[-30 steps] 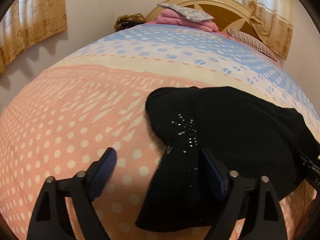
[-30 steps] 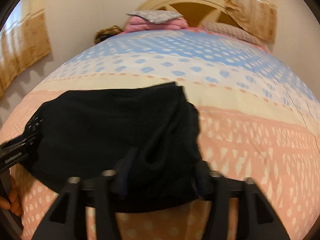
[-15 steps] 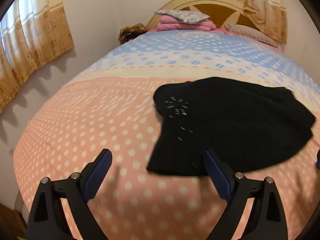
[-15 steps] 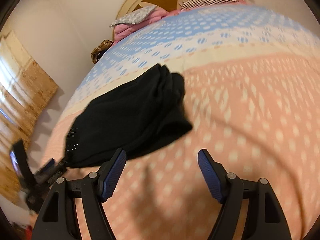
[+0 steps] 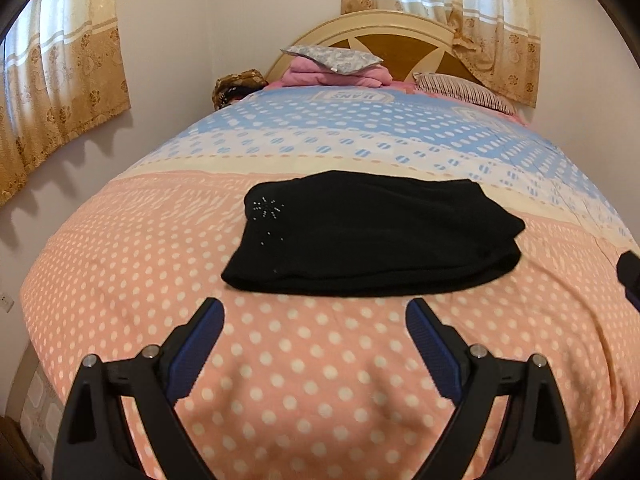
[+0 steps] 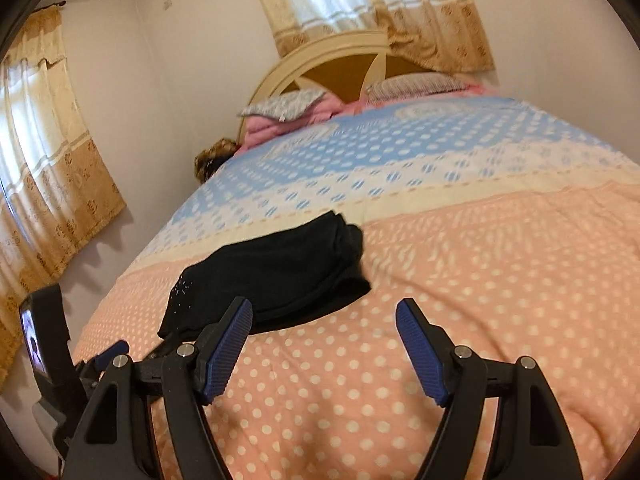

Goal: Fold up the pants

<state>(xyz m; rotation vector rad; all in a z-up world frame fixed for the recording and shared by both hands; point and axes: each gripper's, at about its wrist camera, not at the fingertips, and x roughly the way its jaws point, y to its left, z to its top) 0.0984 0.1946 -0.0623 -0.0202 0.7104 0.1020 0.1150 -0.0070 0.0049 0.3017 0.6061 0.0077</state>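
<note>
The black pants (image 5: 372,236) lie folded into a flat bundle on the pink dotted part of the bedspread (image 5: 304,380), with a sparkly stud pattern (image 5: 266,209) on the left corner. My left gripper (image 5: 314,309) hovers short of the bundle's near edge, open and with nothing between its jaws. In the right wrist view the pants (image 6: 280,272) sit left of centre. My right gripper (image 6: 324,306) is open and holds nothing; its left finger overlaps the bundle's near edge in the picture. The left gripper's fingers (image 6: 116,348) show at the lower left.
At the bed's far end, a wooden headboard (image 5: 396,40) backs a pink folded blanket (image 5: 336,74) under a grey cushion, and a striped pillow (image 5: 460,90). Curtains (image 5: 60,80) hang on the left wall. The bed's left edge (image 5: 36,312) drops off close by.
Both grippers have pulled back and risen from the pants. A second ago their jaws straddled the cloth; now the bundle lies free beyond them. The right view has rolled.
</note>
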